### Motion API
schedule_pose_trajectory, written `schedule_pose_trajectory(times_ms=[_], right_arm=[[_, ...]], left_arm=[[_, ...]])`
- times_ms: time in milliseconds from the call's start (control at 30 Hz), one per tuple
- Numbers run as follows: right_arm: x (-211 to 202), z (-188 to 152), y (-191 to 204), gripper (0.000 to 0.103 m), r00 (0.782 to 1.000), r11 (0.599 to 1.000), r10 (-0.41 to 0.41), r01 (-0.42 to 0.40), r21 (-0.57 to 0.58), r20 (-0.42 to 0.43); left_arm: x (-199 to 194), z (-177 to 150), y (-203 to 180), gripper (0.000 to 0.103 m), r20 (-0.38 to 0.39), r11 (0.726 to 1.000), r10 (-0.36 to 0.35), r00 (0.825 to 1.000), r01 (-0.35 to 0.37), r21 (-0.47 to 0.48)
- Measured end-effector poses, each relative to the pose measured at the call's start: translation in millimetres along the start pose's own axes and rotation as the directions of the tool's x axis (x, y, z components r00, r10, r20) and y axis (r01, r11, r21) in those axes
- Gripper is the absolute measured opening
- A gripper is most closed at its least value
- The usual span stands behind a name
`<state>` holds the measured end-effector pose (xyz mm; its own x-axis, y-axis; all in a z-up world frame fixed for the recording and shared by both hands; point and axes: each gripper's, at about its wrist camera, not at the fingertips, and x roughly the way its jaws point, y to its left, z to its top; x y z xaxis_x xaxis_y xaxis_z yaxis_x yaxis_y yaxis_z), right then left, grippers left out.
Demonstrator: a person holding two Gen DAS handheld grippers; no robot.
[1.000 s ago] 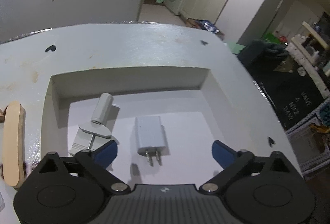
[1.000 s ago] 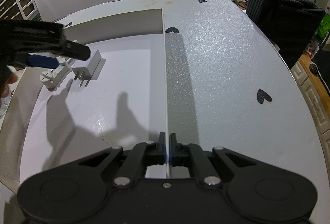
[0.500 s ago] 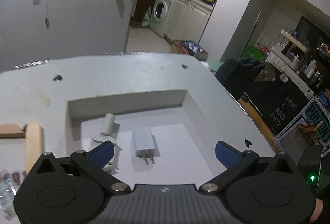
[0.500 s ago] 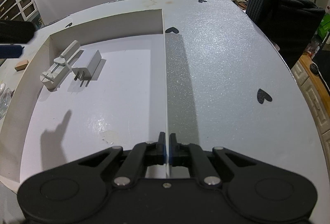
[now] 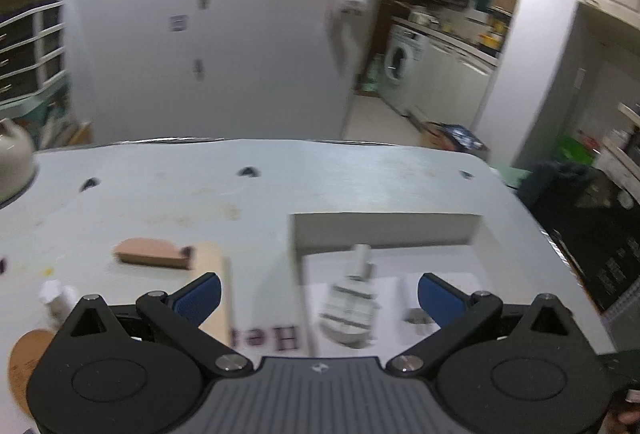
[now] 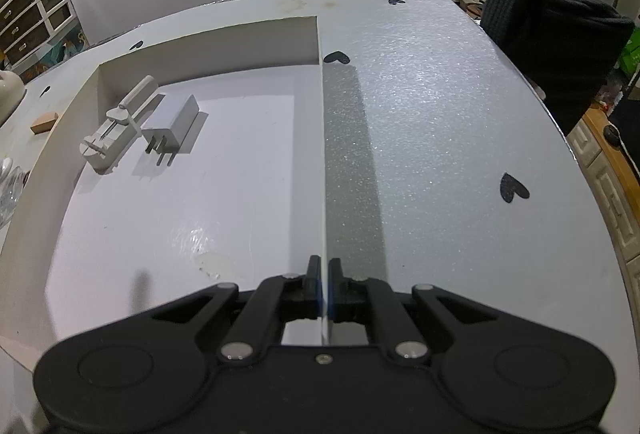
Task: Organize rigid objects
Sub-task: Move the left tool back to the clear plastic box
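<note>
A shallow white tray (image 6: 208, 50) lies on the grey table. Against its far left corner rest a white clamp-like tool (image 6: 116, 126) and a white charger plug (image 6: 176, 126), side by side. My right gripper (image 6: 324, 274) is shut on the tray's thin right wall (image 6: 321, 154) at its near end. My left gripper (image 5: 318, 294) is open and empty, raised over the tray's left wall. Below it the clamp tool (image 5: 352, 302) shows blurred inside the tray (image 5: 384, 230). Left of the tray lie a pale wooden stick (image 5: 218, 266) and a brown block (image 5: 150, 254).
A small white item (image 5: 56, 294), a brown round piece (image 5: 24, 358) and a printed sheet (image 5: 268, 338) lie on the table's left part. A pale pot (image 5: 12, 162) stands at the far left edge. A dark garment (image 6: 552, 46) hangs past the right edge.
My left gripper rose and drew back left from the tray, leaving the right wrist view; its view now takes in the table left of the tray. The right gripper kept still.
</note>
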<state>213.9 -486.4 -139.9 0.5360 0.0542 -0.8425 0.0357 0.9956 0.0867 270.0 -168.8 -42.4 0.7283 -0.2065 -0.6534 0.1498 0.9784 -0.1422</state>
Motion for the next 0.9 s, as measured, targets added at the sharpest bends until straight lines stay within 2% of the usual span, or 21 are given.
schedule_pose_trajectory(times_ms=[233, 433, 900], right_arm=[[0, -1, 1, 0.003, 1.0, 1.0, -0.005, 0.005, -0.003, 0.003], [0, -1, 1, 0.003, 1.0, 1.0, -0.005, 0.005, -0.005, 0.004], [-1, 0, 2, 0.004, 1.0, 1.0, -0.003, 0.003, -0.022, 0.003]], left_arm=[[1, -11, 37, 0.103, 0.003, 0.991, 0.11, 0.994, -0.109, -0.076], [4, -29, 58, 0.103, -0.024, 0.972, 0.192, 0.981, -0.193, -0.132], [9, -71, 81, 0.103, -0.071, 0.928, 0.296, 0.953, -0.304, -0.215]])
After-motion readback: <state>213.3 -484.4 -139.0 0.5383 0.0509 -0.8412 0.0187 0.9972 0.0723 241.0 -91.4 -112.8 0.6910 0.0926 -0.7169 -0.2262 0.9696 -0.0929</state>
